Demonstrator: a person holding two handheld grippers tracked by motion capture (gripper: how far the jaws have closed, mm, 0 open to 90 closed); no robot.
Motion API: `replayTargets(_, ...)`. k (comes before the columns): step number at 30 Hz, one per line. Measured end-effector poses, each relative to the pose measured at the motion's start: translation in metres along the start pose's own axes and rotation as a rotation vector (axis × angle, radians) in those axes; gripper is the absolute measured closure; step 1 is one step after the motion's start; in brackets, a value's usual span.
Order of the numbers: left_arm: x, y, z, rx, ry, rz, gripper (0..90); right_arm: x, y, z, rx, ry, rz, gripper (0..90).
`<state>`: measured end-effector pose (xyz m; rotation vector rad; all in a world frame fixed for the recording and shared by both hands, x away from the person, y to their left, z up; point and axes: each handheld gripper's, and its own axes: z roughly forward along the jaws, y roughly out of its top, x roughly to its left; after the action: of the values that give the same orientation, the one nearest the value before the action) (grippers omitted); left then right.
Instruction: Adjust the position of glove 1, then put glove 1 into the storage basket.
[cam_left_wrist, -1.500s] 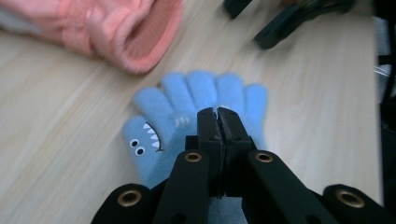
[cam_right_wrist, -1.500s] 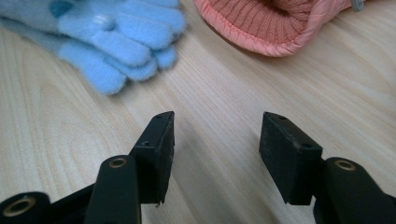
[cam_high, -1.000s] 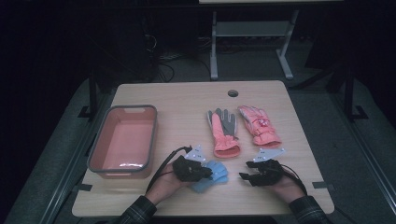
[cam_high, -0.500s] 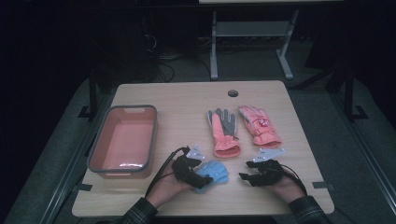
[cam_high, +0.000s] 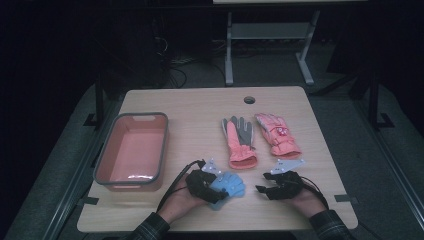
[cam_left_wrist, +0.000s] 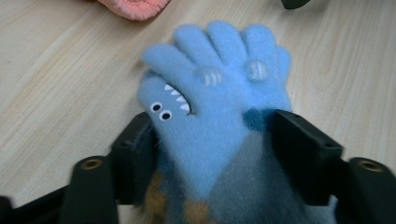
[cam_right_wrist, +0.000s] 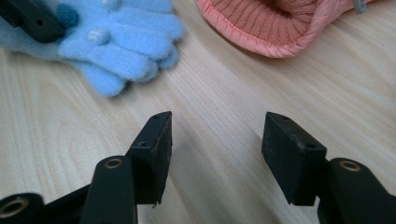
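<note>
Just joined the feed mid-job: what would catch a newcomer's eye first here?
First the fuzzy blue gloves with a toothy face at the table's near edge, lying between the left gripper's jaws, which have just been closing again after springing open. Then the two pink gloves side by side mid-table, and the pink bin at the left. The right gripper waits open over bare wood.

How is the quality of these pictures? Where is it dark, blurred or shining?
High view: the room around is nearly black, the table dimly lit, with a small glare on the floor of the pink bin. Left gripper view: bright and even, but the blue glove is soft, most blurred near the camera. Right gripper view: the black fingers are sharp, the pink glove cuff slightly soft.
</note>
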<state>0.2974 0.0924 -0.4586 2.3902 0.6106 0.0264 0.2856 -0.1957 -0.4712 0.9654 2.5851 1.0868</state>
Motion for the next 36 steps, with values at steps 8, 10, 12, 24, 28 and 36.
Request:
replayTargets(8, -0.001, 0.000, -0.001, 0.007, -0.036, 0.021, 64.0, 0.001, -0.002, 0.003, -0.022, 0.001, -0.021, 29.7)
replayTargets(10, -0.002, 0.000, 0.000, -0.005, -0.047, 0.000, 68.9, 0.001, -0.003, 0.005, -0.029, -0.014, -0.036, 23.7)
replayTargets(12, -0.001, 0.000, 0.000, -0.002, -0.050, -0.002, 72.2, 0.002, -0.004, 0.006, -0.033, -0.023, -0.037, 19.6)
replayTargets(24, 0.006, 0.004, -0.011, -0.040, -0.095, -0.020, 80.2, 0.001, -0.005, 0.008, -0.045, -0.033, -0.025, 14.7)
replayTargets(28, 0.009, 0.009, -0.024, -0.080, -0.096, -0.042, 80.3, 0.001, -0.005, 0.009, -0.045, -0.033, -0.025, 14.7)
replayTargets(36, 0.020, 0.017, -0.056, -0.142, -0.039, -0.096, 80.2, 0.001, -0.005, 0.009, -0.045, -0.033, -0.025, 14.6)
